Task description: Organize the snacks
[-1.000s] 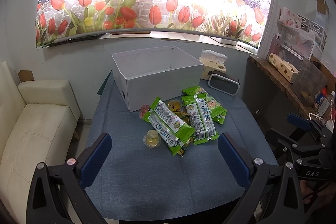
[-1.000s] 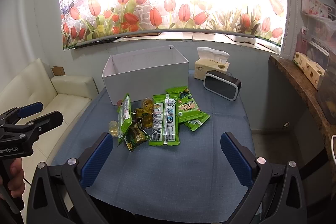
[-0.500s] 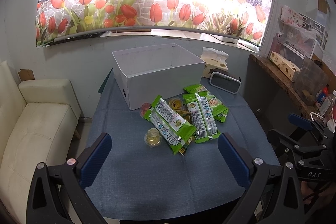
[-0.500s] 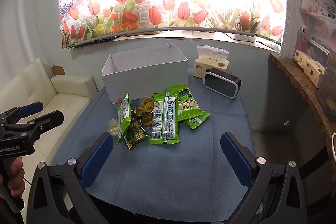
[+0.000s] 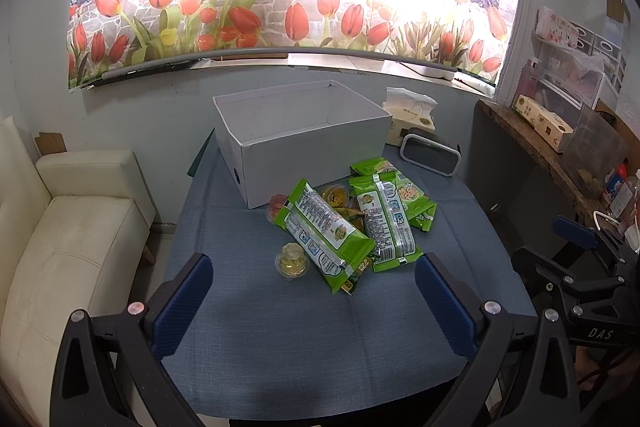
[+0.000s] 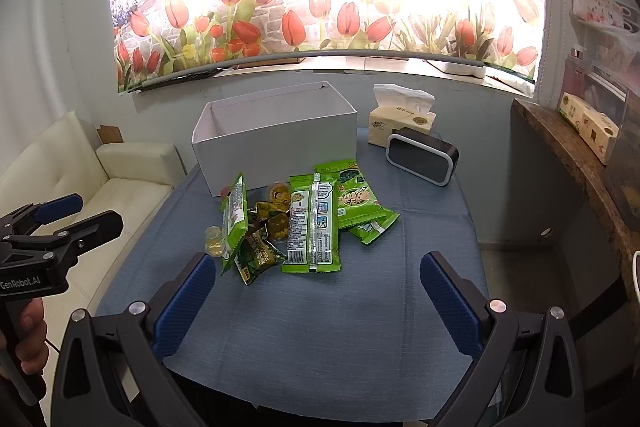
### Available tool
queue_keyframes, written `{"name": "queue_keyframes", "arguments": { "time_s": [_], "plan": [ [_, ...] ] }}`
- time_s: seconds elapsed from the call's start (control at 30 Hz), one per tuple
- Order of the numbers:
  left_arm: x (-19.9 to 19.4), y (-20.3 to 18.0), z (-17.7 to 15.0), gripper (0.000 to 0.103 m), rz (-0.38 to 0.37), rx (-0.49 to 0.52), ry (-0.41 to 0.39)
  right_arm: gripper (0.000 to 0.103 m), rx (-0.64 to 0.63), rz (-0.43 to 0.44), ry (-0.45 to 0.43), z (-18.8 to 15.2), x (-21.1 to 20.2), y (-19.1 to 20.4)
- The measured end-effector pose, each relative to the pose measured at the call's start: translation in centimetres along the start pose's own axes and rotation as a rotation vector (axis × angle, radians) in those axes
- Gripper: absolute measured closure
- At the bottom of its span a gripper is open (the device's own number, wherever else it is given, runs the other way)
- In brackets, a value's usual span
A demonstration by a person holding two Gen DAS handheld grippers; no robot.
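A pile of snacks lies mid-table: green packets [image 5: 326, 229] [image 6: 314, 225], small dark green packs [image 6: 258, 255] and clear jelly cups [image 5: 292, 261] [image 6: 214, 241]. Behind it stands an open white box [image 5: 308, 155] [image 6: 276, 143] that looks empty. My left gripper [image 5: 314, 305] is open and empty, above the near table edge, short of the pile. My right gripper [image 6: 318, 301] is open and empty, also short of the pile. Each gripper shows at the side of the other's view.
The table has a blue cloth [image 5: 304, 339] [image 6: 320, 339]. A tissue box [image 6: 400, 123] and a black speaker [image 6: 422, 155] stand at the back right. A cream sofa [image 5: 68, 235] is left of the table; a wooden shelf [image 5: 532, 151] with boxes is on the right.
Both grippers have drifted slightly forward toward the pile. Their jaws stay open and nothing on the table has moved.
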State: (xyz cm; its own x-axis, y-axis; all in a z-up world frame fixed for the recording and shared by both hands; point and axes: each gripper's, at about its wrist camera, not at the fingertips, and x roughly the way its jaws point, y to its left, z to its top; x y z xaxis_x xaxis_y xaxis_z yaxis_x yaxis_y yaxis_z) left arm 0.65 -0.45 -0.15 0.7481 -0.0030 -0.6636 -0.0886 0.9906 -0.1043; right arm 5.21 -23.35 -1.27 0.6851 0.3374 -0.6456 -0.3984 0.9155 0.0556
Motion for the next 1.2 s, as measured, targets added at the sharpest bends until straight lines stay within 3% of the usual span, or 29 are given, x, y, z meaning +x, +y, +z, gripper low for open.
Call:
{"name": "queue_keyframes", "arguments": {
  "time_s": [0.43, 0.7, 0.83, 0.97, 1.2],
  "plan": [
    [1.8, -0.2, -0.1, 0.0, 0.008, 0.005, 0.023, 0.0, -0.006, -0.003, 0.013, -0.1, 0.2, 0.0],
    [10.1, -1.2, 0.6, 0.0, 0.078, 0.011, 0.134, 0.0, 0.009, -0.007, 0.036, -1.3, 0.5, -0.6],
    [14.0, -2.3, 1.7, 0.0, 0.066, 0.009, 0.169, 0.0, 0.026, -0.015, 0.054, -2.0, 0.7, -1.4],
    [18.3, -3.4, 2.5, 0.0, 0.121, 0.021, 0.228, 0.0, 0.055, -0.02, 0.078, -2.7, 0.9, -2.4],
    [22.1, -3.5, 1.8, 0.0, 0.166, 0.037, 0.282, 0.0, 0.091, -0.014, 0.093, -3.3, 1.2, -3.6]
  ]
}}
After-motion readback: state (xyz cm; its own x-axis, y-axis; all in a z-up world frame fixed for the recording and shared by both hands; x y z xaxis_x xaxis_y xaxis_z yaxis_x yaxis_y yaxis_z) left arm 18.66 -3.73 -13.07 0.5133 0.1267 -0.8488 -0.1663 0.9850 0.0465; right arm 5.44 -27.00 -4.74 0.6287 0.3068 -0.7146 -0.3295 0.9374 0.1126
